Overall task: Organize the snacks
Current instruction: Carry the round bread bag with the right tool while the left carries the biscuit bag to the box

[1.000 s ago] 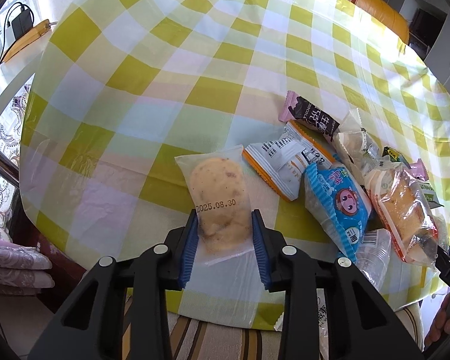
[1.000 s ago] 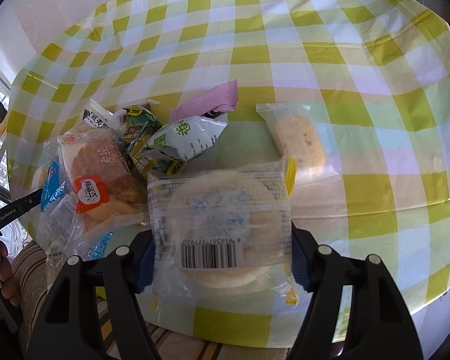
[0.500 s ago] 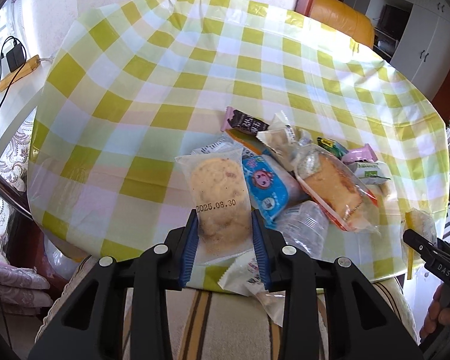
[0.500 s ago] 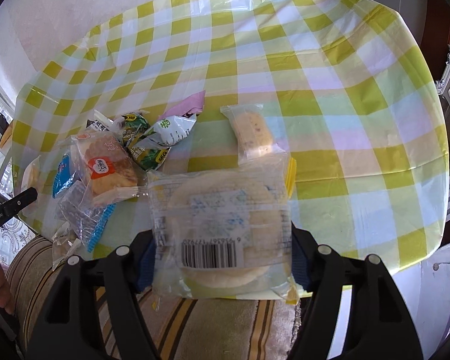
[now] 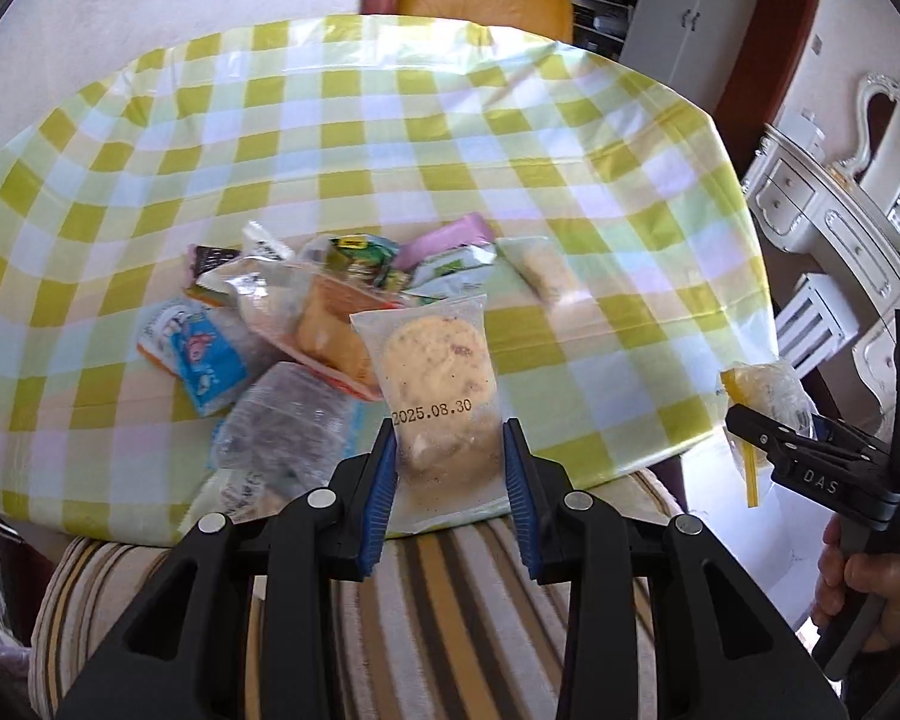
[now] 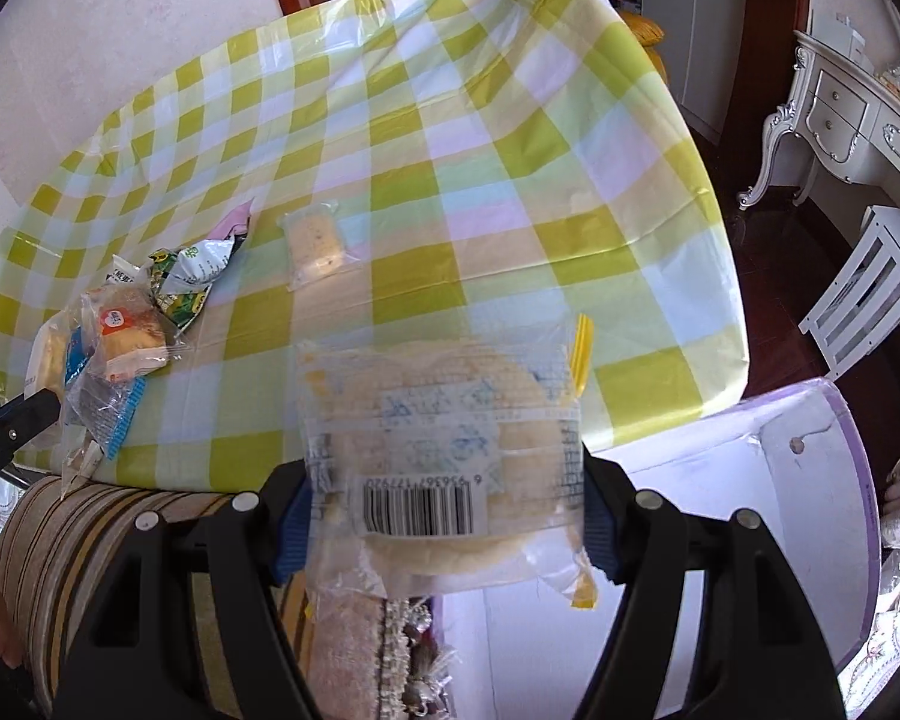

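Broadly, the tabletop, under a green-checked cloth, fills both views, with a white box open on the floor off its near right corner and a striped cushion along the near edge. On the cloth a pile of mixed packets sits at the near left, and one small cookie packet lies alone just right of it. Both grippers hang off the near edge, tilted steeply downward, each carrying a snack clear of the cloth. The right gripper pinches a wide flat cake in clear wrap, barcode toward the camera, the packet's long side running across the jaws so they stand fairly wide. The box lies directly below and to the right of this gripper, so the right hand is much the nearer one to it; if the box is the destination, the cake needs mainly a short drop to the right. The left gripper clamps a dated cookie by its lower end, the packet standing upright from narrowly set jaws, over the cushion and near the pile. From its view the right gripper and the hand holding it show at far right.
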A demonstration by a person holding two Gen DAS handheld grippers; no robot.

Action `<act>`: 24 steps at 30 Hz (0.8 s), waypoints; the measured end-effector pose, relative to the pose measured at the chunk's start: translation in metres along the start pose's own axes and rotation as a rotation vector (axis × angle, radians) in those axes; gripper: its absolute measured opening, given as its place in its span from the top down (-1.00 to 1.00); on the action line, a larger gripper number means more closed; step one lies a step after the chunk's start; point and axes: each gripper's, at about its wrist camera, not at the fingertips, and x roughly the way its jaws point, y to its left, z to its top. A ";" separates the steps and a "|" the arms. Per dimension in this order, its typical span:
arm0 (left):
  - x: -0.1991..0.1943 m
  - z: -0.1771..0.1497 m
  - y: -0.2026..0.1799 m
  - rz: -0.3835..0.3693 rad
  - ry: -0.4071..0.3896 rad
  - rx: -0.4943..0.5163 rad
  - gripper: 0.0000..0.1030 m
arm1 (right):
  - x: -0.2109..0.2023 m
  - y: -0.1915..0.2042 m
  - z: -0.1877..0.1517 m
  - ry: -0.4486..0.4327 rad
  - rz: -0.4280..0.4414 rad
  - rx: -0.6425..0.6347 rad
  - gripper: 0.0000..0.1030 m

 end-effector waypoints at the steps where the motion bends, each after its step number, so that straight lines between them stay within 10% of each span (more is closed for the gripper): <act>1: 0.004 0.000 -0.011 -0.019 0.012 0.020 0.35 | -0.001 -0.007 -0.003 0.001 -0.007 0.013 -0.37; 16: 0.082 -0.015 -0.174 -0.275 0.274 0.344 0.35 | 0.009 -0.101 -0.048 0.032 -0.161 0.176 -0.37; 24: 0.129 -0.025 -0.219 -0.275 0.420 0.438 0.34 | 0.028 -0.133 -0.062 0.066 -0.195 0.233 -0.38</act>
